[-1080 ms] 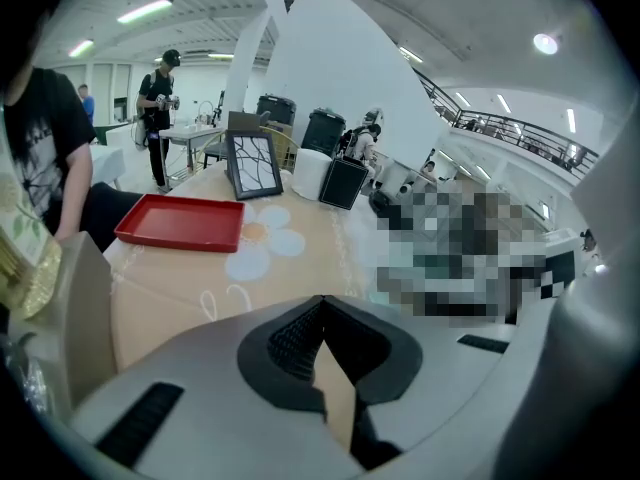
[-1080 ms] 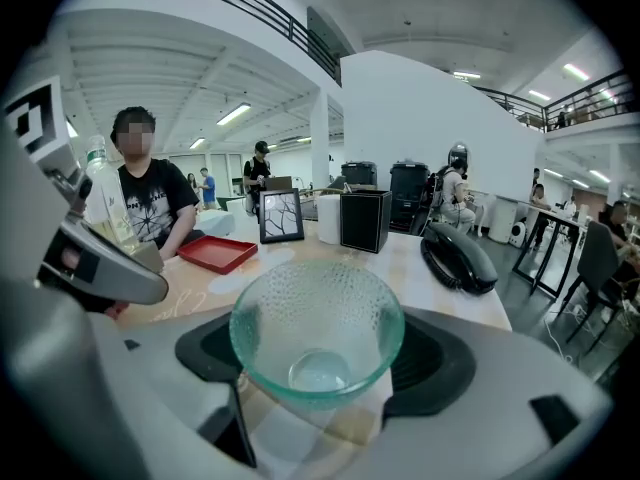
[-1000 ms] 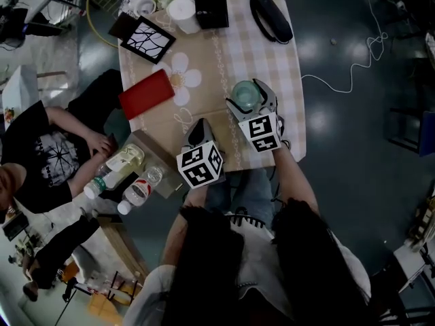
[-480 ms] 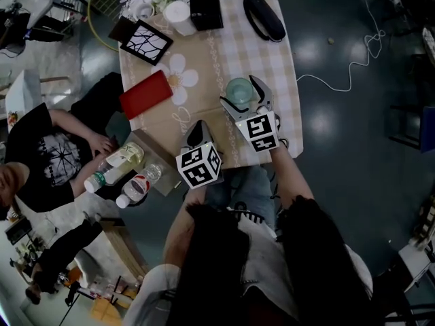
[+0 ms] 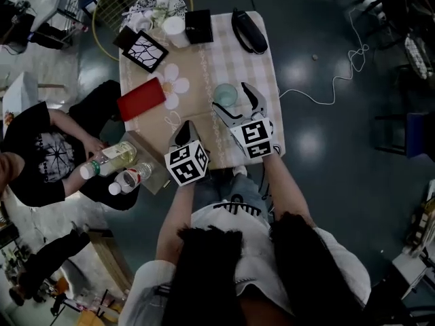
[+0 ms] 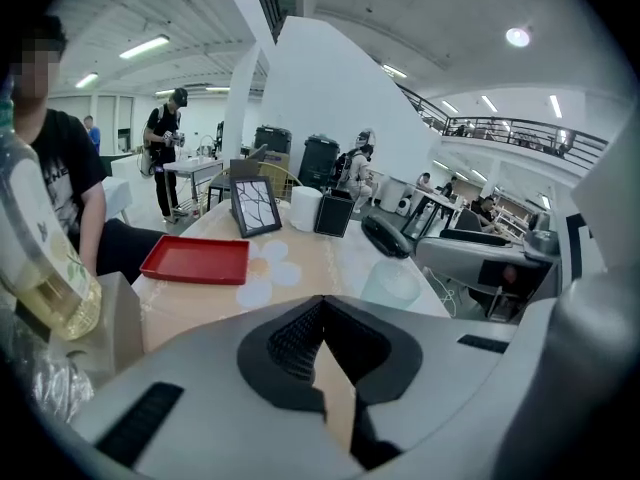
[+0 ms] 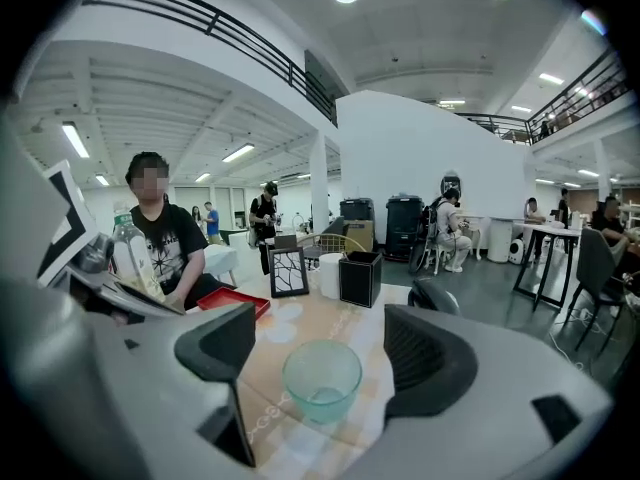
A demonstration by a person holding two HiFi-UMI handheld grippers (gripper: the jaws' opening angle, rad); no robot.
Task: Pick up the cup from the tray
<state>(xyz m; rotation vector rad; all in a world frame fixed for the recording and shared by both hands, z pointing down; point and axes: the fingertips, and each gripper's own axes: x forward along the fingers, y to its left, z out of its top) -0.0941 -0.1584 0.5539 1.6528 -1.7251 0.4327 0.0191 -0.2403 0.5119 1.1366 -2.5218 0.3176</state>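
Cup (image 7: pixel 320 380), just one, between right tool (image 7: pixel 322 353)'s spread jaws.

We count one table (image 5: pixel 262 70), and on it one red tray (image 5: pixel 141 99), our landmark. Right of the tray stands one pale green cup (image 5: pixel 225 94). Beyond the tray are one framed picture (image 5: pixel 144 48), one white cylinder (image 5: pixel 175 30), one black box (image 5: pixel 198 26) and, farther right, one dark oblong object (image 5: pixel 248 31). On the tray's near side, off the table, are two plastic bottles (image 5: pixel 109 159) (image 5: pixel 128 178). There are two grippers: the left gripper (image 5: pixel 184 125) and the right gripper (image 5: pixel 230 96).
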